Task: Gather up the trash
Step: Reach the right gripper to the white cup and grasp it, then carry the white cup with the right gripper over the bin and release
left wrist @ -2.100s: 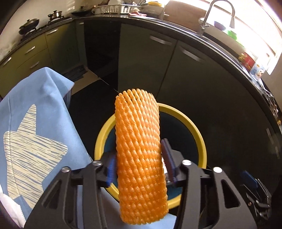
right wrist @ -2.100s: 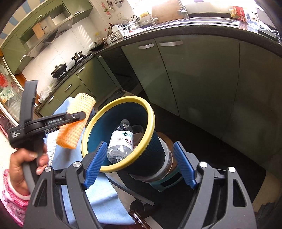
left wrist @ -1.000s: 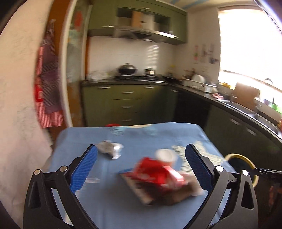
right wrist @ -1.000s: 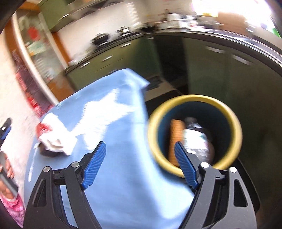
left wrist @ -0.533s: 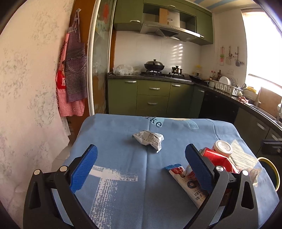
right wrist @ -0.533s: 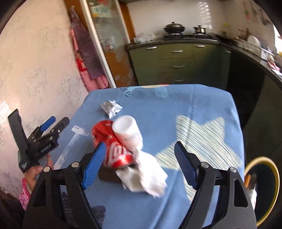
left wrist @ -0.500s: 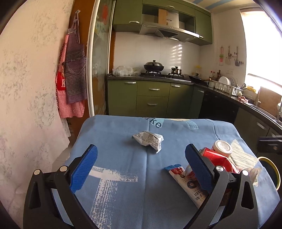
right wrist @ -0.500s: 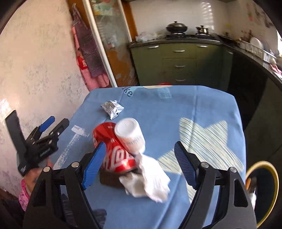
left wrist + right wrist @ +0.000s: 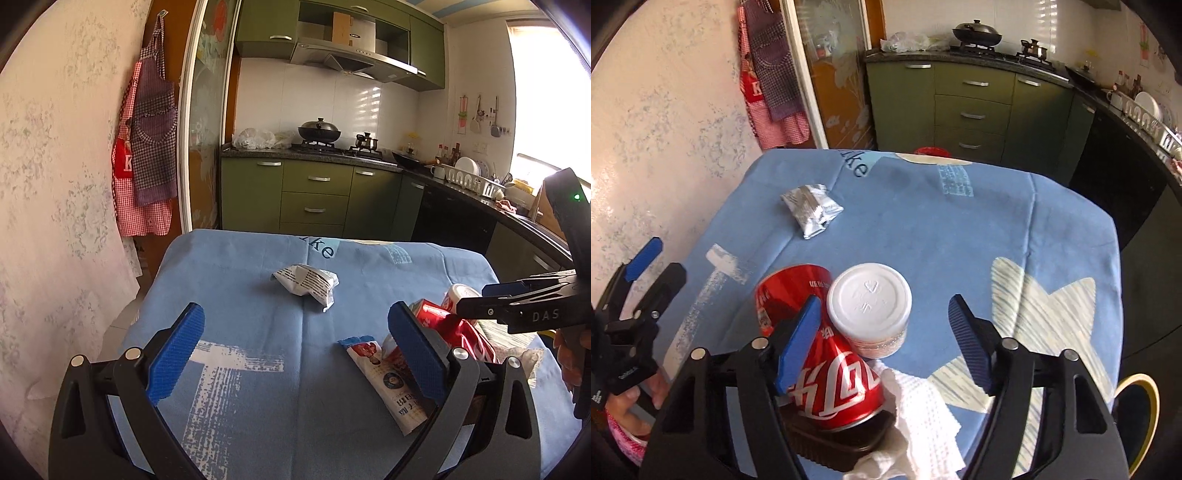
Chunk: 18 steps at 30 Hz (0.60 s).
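Right claw [image 9: 886, 332] gapes above white cup [image 9: 870, 308] near table edge [image 9: 1117, 280].

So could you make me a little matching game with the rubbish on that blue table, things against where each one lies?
Things:
1. red cola can
2. white plastic cup
3. crumpled silver wrapper
4. white paper towel

Places:
A. alone, toward the table's far side
B. upside down beside the can
C. on its side, on a dark tray
D. nearest edge, beside the tray

Pairs: 1-C, 2-B, 3-A, 4-D
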Available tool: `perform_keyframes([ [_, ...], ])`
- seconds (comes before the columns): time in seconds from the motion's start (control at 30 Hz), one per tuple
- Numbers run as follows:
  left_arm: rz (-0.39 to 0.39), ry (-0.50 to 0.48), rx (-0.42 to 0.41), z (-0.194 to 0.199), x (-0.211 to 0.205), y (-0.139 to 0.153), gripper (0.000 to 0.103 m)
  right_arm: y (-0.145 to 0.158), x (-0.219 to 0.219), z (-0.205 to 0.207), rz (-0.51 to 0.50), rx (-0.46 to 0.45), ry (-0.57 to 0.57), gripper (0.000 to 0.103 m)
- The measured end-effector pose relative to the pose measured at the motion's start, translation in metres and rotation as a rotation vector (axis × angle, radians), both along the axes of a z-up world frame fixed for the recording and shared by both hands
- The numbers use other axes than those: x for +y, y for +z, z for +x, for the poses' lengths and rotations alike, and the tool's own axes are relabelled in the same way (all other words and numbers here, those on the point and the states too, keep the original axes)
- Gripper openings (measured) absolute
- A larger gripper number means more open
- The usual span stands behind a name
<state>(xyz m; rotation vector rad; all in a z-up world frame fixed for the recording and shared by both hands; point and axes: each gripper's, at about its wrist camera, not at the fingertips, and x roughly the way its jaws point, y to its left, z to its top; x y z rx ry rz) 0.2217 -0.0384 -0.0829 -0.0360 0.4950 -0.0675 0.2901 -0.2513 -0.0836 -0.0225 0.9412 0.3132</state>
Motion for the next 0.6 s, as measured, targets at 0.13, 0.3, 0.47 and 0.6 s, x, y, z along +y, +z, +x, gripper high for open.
perform_keyframes([
  [0.13, -0.002, -0.002, 0.008, 0.001, -0.002, -0.001, 0.098, -0.005, 0.003, 0.006, 0.000, 0.016, 0.015, 0.063],
  [0.3, 0.008, -0.012, 0.018, 0.001, -0.007, -0.003, 0.098, -0.011, 0.008, 0.015, -0.003, 0.032, 0.024, 0.063],
  [0.47, 0.010, -0.027, 0.039, 0.002, -0.011, -0.007, 0.098, -0.012, 0.005, 0.019, 0.024, 0.046, 0.023, 0.061],
  [0.6, 0.011, -0.031, 0.040, 0.003, -0.012, -0.006, 0.098, -0.010, -0.007, 0.021, 0.096, 0.050, -0.009, 0.045],
])
